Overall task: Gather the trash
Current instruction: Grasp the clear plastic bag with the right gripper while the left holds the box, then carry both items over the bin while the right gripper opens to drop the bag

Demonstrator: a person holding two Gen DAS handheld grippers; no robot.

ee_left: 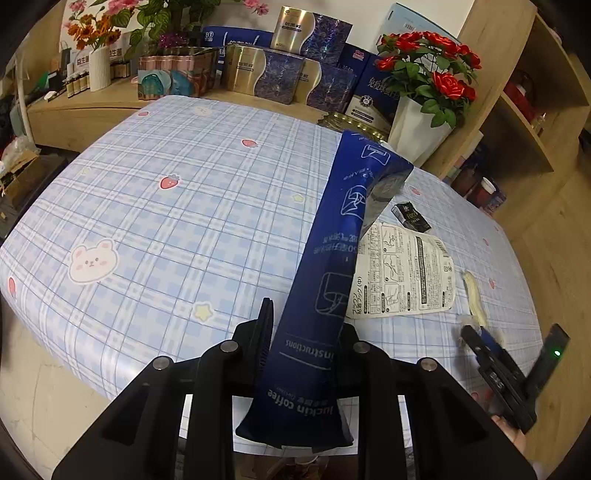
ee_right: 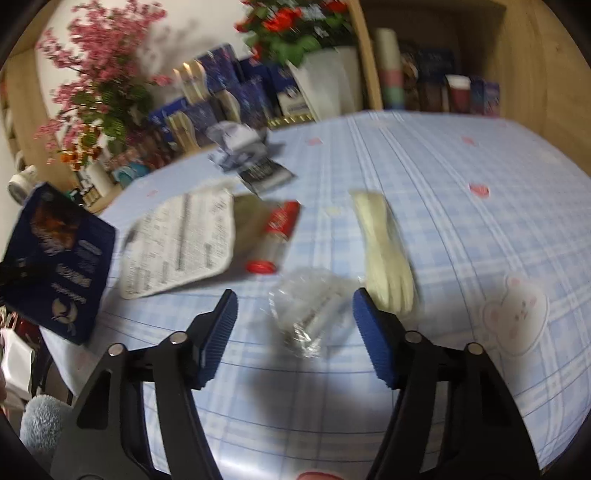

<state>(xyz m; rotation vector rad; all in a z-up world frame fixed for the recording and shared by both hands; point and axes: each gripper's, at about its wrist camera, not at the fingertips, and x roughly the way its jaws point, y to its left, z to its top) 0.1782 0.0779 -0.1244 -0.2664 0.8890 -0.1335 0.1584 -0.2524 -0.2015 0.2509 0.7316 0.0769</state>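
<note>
Both views ride on the hand-held claws and look forward and steeply down along their fingers, close over the counter (ee_left: pixel 177 206) with its blue checked cloth. The left wrist camera looks past the left claw (ee_left: pixel 306 332) toward the far shelf of boxes and the pot of red roses (ee_left: pixel 428 70) – the right claw (ee_left: pixel 476 332) shows at its lower right edge. The right wrist camera, blurred, sits low behind the right claw (ee_right: pixel 295 314) and faces the same far shelf from further right. Shared ground: the white printed sheet (ee_left: pixel 402 273) (ee_right: pixel 181 240), the pale glove (ee_left: pixel 474 295) (ee_right: pixel 384 254), the roses (ee_right: pixel 291 22) – and the blue bag (ee_left: pixel 332 266) (ee_right: pixel 59 262), seen at the right view's left edge.
</note>
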